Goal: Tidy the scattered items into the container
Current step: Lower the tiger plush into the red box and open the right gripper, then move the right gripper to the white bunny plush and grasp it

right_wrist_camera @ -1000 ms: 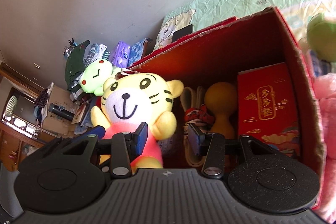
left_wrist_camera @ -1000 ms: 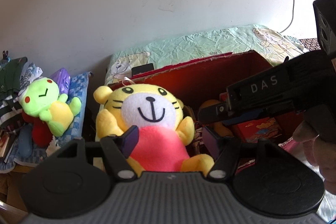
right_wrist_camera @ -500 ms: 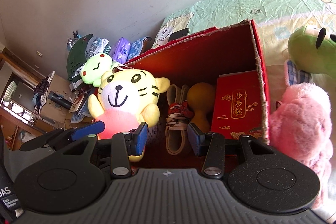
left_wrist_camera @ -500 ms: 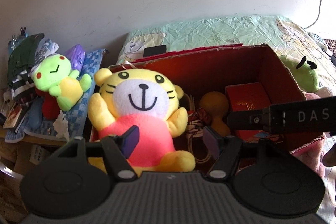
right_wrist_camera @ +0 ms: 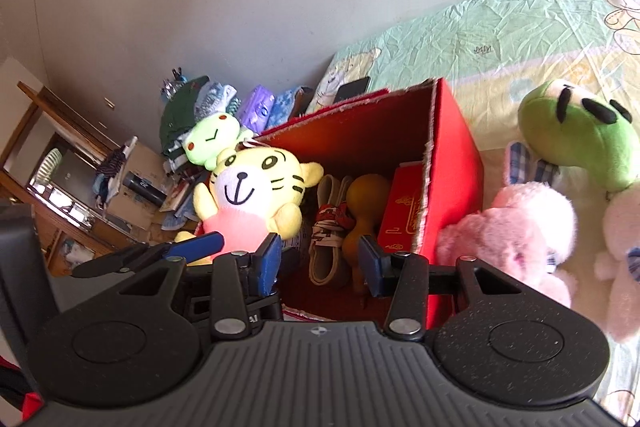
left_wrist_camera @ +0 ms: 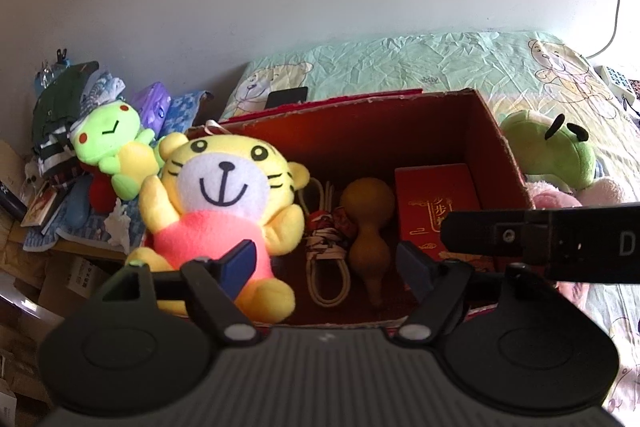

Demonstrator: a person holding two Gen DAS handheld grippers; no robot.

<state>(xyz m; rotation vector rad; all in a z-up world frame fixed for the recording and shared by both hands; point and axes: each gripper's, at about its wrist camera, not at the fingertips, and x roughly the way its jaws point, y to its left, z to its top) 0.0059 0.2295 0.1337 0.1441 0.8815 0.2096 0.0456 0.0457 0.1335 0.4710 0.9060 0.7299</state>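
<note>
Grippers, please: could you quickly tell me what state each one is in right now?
Left gripper: open, holding nothing, above the red box.
Right gripper: open, holding nothing, above the same box.

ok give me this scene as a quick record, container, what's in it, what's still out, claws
container: red box, open top, on the bed
inside: yellow tiger plush, gourd, coiled cord, red gift box
still out: pink plush, green plush, both on the bed to the box's right
left claw: open, empty
right claw: open, empty
</note>
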